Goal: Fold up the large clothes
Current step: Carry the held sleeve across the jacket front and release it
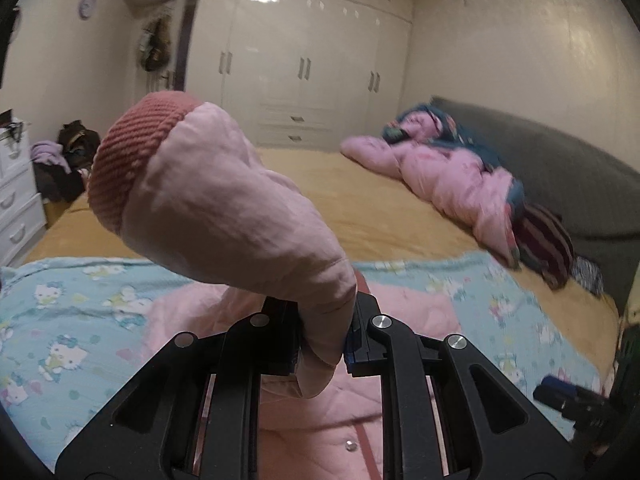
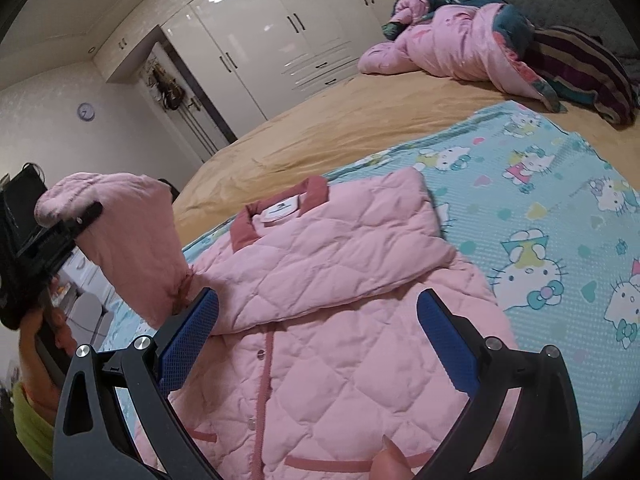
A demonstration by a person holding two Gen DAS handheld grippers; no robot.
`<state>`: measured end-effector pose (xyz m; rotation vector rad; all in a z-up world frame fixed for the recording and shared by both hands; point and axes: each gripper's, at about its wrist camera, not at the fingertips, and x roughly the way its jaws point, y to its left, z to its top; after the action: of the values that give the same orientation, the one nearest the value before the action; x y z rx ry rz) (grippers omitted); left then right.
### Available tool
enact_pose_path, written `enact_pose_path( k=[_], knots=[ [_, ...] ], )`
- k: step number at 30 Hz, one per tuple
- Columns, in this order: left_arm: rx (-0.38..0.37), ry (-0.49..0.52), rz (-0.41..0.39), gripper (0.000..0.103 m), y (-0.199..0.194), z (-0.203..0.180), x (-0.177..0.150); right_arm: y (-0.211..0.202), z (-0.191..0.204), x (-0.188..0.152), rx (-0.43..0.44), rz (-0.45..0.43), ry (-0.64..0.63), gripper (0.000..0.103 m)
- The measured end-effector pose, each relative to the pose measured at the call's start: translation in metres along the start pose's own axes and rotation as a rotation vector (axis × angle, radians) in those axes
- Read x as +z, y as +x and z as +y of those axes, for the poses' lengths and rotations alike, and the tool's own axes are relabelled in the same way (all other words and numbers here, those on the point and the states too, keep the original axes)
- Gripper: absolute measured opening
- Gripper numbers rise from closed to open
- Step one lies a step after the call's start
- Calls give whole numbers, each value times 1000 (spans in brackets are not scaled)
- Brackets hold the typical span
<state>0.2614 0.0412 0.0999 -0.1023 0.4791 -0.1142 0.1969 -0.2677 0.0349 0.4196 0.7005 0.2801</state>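
A pink quilted jacket (image 2: 320, 300) lies face up on a blue cartoon-print blanket (image 2: 540, 220) on the bed, its right sleeve folded across the chest. My left gripper (image 1: 322, 332) is shut on the jacket's other sleeve (image 1: 224, 196) and holds it up in the air, ribbed cuff (image 1: 128, 152) pointing away. That raised sleeve (image 2: 128, 248) and the left gripper (image 2: 60, 232) show at the left of the right wrist view. My right gripper (image 2: 316, 336) is open and empty, just above the jacket's front with its snaps.
The tan bedsheet (image 1: 340, 184) stretches beyond the blanket. A heap of pink and teal bedding (image 1: 452, 168) and a striped cloth (image 1: 548, 240) lie by the grey headboard (image 1: 560, 176). White wardrobes (image 1: 304, 68) line the far wall; a white dresser (image 1: 16, 200) stands left.
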Motion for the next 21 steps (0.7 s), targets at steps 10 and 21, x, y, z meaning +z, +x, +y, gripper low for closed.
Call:
enact_pose_path(
  k=[10, 21],
  knots=[
    [-35, 153, 201, 10, 62, -48, -54, -2, -35, -1, -35, -5, 87, 99],
    [-58, 266, 345, 20, 101, -76, -103, 0, -61, 0, -79, -6, 148, 99]
  ],
)
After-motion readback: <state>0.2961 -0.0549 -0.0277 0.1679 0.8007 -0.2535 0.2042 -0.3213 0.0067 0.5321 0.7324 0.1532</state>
